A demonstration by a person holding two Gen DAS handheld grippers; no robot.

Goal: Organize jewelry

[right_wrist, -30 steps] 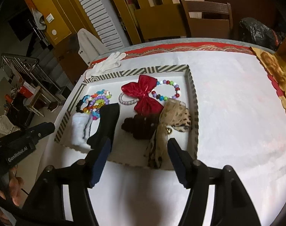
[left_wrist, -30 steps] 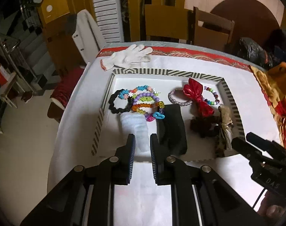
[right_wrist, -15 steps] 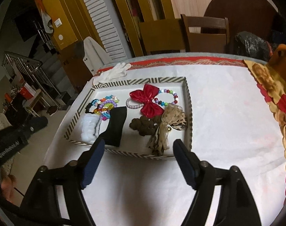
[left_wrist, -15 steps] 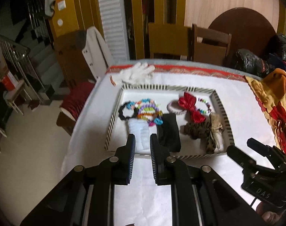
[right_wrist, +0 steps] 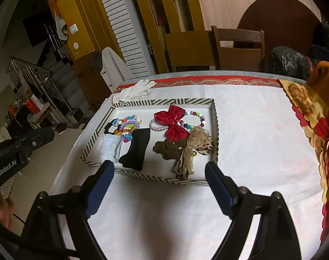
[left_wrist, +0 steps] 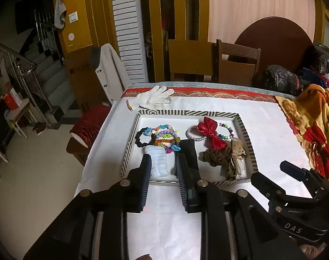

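A striped-rim tray (left_wrist: pixel 242 130) (right_wrist: pixel 215 125) lies on the white tablecloth. It holds a pile of bead bracelets (left_wrist: pixel 164 135) (right_wrist: pixel 126 127), a red bow (left_wrist: pixel 211 132) (right_wrist: pixel 173 121), a white fluffy scrunchie (left_wrist: pixel 159 162) (right_wrist: pixel 110 149), a black band (left_wrist: pixel 189 151) (right_wrist: pixel 136 149), a brown scrunchie (left_wrist: pixel 214 158) (right_wrist: pixel 167 149) and a leopard bow (left_wrist: pixel 236 158) (right_wrist: pixel 194 149). My left gripper (left_wrist: pixel 163 158) hovers in front of the tray's near rim, its jaws opening with nothing between them. My right gripper (right_wrist: pixel 159 164) hangs before the same rim, jaws wide and still opening, holding nothing.
A white glove (left_wrist: pixel 152 96) lies beyond the tray's far left corner. An orange patterned cloth (left_wrist: pixel 311 117) covers the table's right side. Wooden chairs (left_wrist: pixel 238 60) and black bags (left_wrist: pixel 281 80) stand past the far edge. A red-cushioned stool (left_wrist: pixel 88 123) sits left of the table.
Both grippers have pulled back and up from the tray, which now looks smaller and farther. The right jaws have spread wider; the left jaws have parted a little.
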